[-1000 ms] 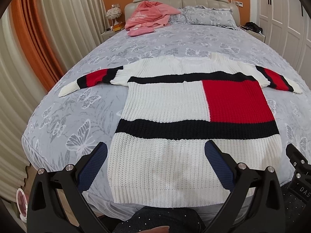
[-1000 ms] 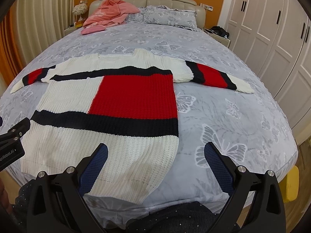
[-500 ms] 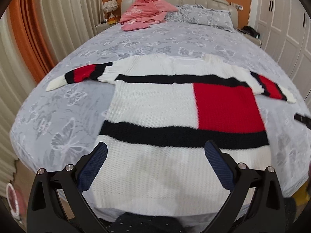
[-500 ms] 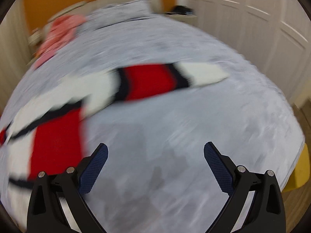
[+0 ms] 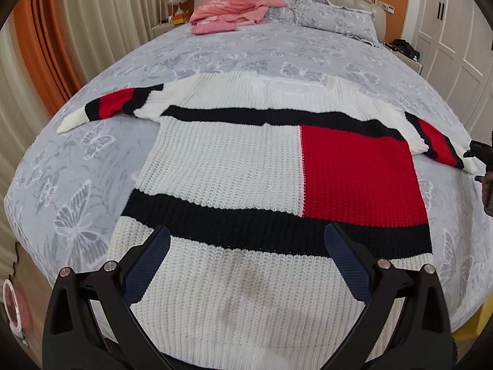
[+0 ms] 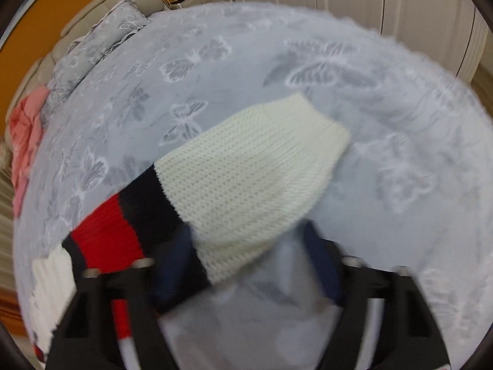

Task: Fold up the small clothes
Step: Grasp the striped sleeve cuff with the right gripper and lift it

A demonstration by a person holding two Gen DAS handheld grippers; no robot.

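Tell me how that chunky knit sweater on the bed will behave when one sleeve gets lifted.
The sweater is probably floppy: it lies flat, following the bedspread. The thick knit looks fairly heavy for its size, so the sleeve cuff would likely sag and stretch. Its coarse ribbing should not slip easily in the closing right tongs.

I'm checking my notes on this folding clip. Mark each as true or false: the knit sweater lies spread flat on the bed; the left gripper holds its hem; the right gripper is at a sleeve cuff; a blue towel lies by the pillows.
1. The white, red and black knit sweater lies flat on the grey butterfly-print bedspread. True.
2. The left gripper holds the hem. False: open above it.
3. The right gripper is at the white sleeve cuff. True; its jaws are closing around it.
4. A blue towel lies by the pillows. False: pink clothes.
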